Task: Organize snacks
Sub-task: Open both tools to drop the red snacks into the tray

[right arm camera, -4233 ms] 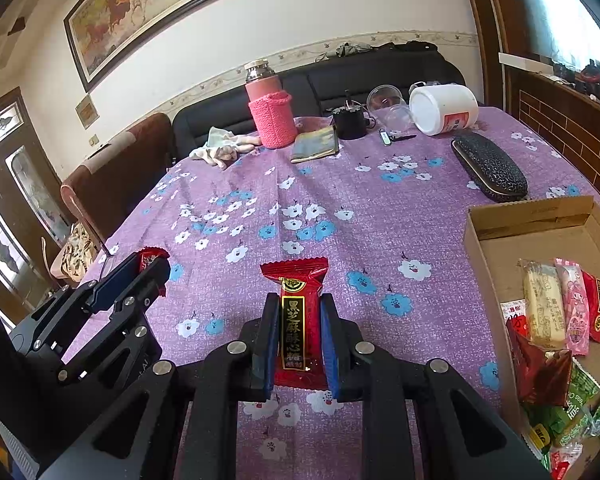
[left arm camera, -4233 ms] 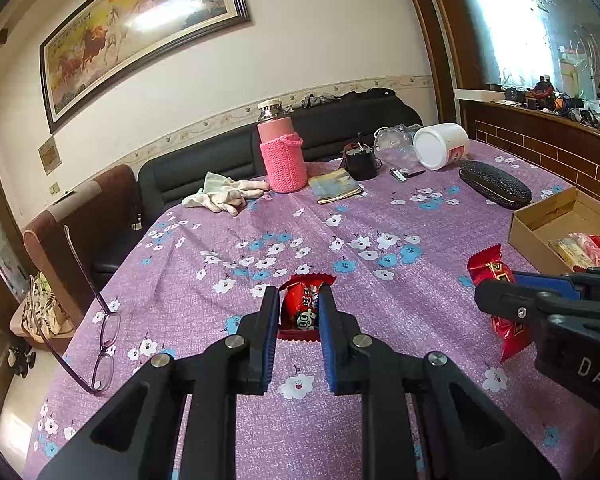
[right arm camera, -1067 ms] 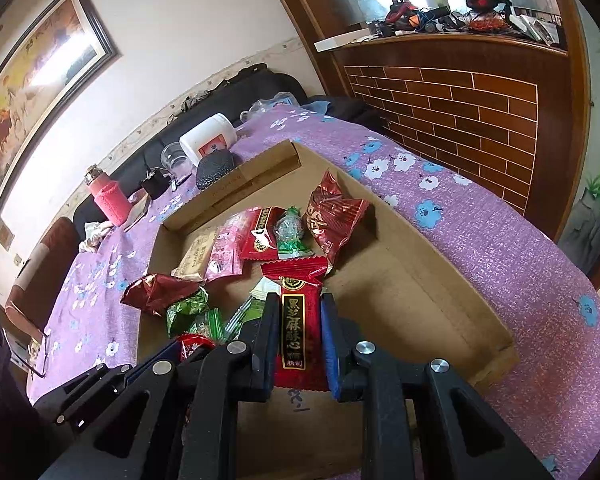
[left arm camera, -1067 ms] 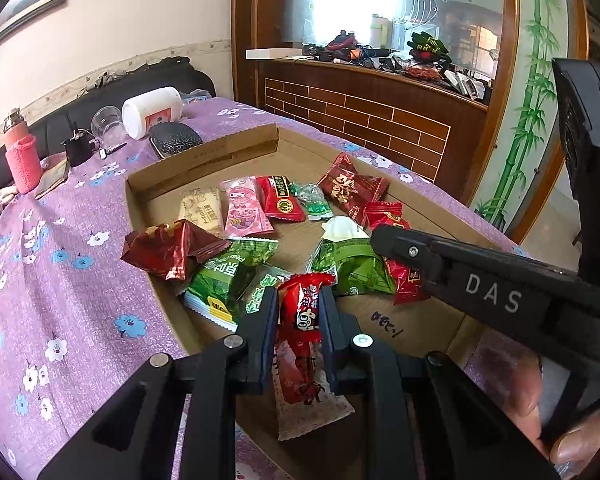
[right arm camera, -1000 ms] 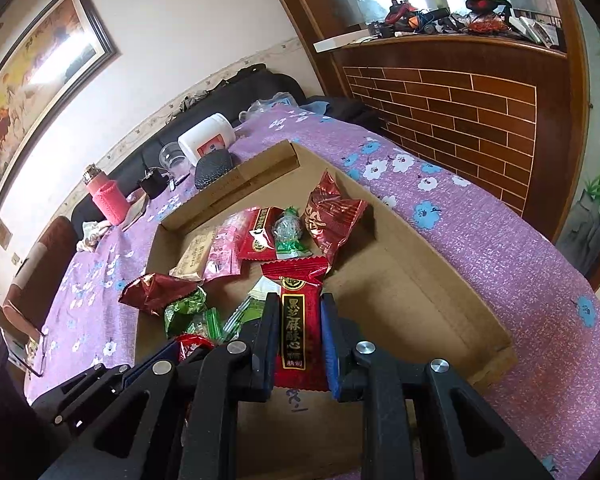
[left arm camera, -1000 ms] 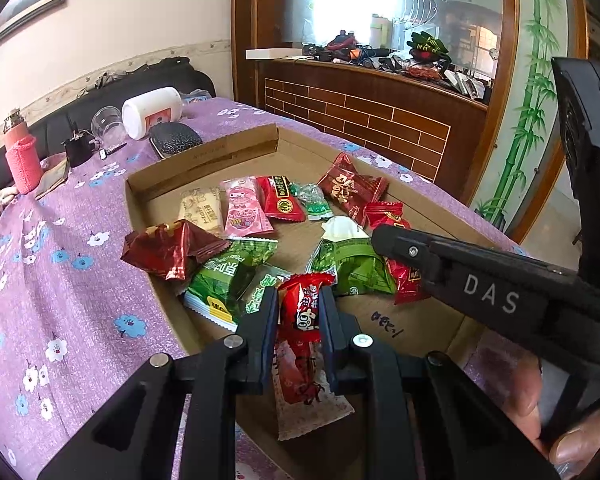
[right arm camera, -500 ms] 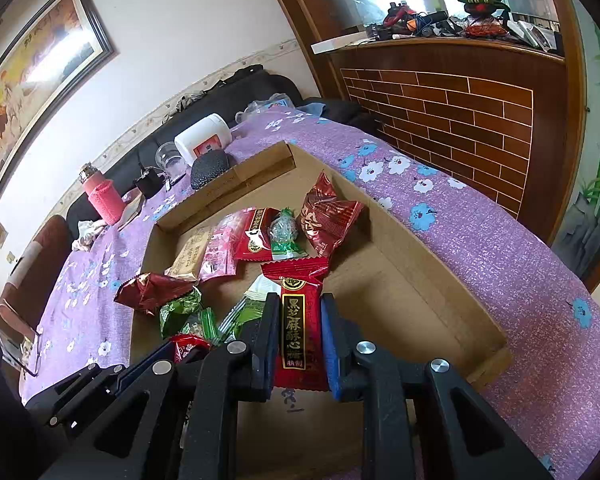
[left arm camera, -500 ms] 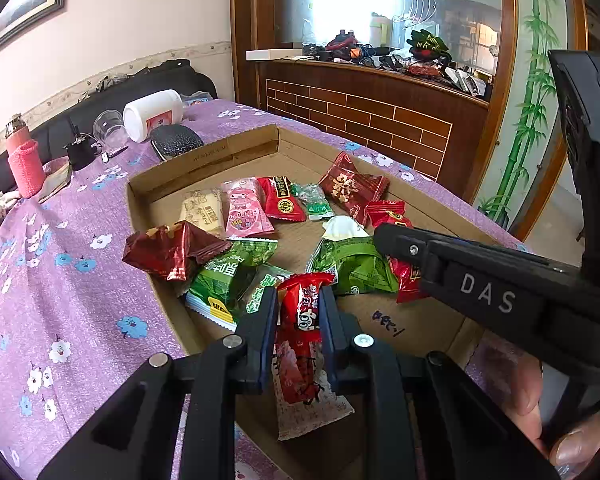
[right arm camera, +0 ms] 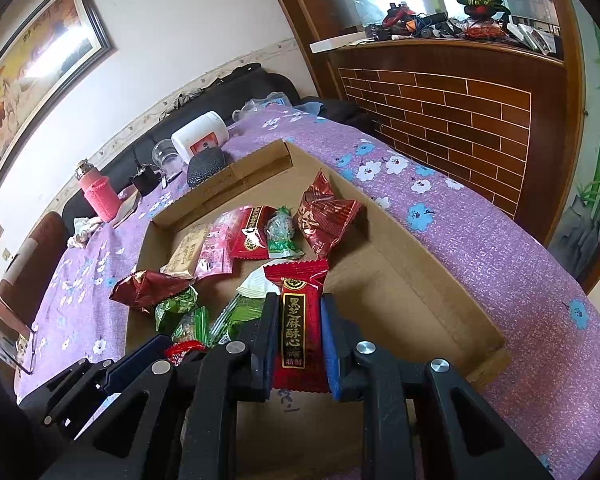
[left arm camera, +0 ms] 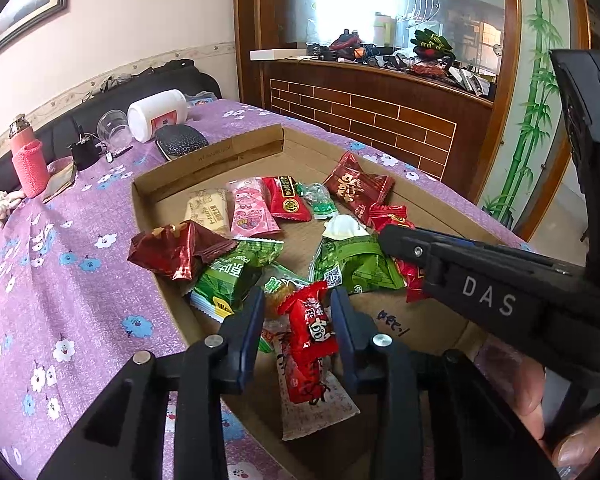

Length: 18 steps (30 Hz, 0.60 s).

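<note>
A shallow cardboard box (left arm camera: 220, 156) on the purple flowered tablecloth holds several wrapped snacks in red, green and pink. Over its near end, my left gripper (left arm camera: 296, 308) has its jaws opening. A small red snack (left arm camera: 310, 324) sits tilted and loose between them, with a gap to the left pad, above a clear-wrapped packet. My right gripper (right arm camera: 298, 308) is shut on a long red snack bar (right arm camera: 298, 280) with a black label, held over the box (right arm camera: 420, 280) floor. In the left wrist view the right gripper (left arm camera: 392, 236) reaches in from the right.
Beyond the box stand a white jar (left arm camera: 158, 114), a dark glasses case (left arm camera: 180, 146), a clear cup and a pink-sleeved bottle (left arm camera: 28, 160). A brick-faced counter (left arm camera: 380, 120) runs along the right. A person's hand (left arm camera: 540, 400) grips the right tool.
The left jaws have parted and the small red snack has tipped loose between them. The right gripper and its bar have stayed as they were.
</note>
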Available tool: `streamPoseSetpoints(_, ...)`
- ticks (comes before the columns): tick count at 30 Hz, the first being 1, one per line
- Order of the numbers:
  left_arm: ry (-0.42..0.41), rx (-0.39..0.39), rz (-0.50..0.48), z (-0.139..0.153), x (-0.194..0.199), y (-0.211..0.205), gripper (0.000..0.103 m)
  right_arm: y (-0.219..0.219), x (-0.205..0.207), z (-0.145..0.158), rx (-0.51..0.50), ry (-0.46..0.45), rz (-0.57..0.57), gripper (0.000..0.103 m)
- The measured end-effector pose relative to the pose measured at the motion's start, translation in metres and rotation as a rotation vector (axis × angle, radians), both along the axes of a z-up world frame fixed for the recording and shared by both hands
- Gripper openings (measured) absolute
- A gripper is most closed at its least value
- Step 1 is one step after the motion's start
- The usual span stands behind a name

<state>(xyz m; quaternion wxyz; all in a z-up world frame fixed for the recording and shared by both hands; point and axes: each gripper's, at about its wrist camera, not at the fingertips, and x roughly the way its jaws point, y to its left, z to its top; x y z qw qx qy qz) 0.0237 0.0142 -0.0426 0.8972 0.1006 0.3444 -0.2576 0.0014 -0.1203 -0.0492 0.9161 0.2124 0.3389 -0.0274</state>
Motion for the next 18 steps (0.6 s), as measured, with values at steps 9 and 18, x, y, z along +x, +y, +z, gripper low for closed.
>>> streamPoseSetpoints(9,-0.016,0.006,0.009,0.0010,-0.0022,-0.0004,0.050,-0.0001,-0.0002,0.0002,0.002,0.001,0.000,0.021)
streamPoseSetpoints(18,-0.013,0.006,0.020,0.0007,-0.0011,0.0003,0.054,0.0026,-0.0020,0.0027,-0.001,-0.024,0.010,0.042)
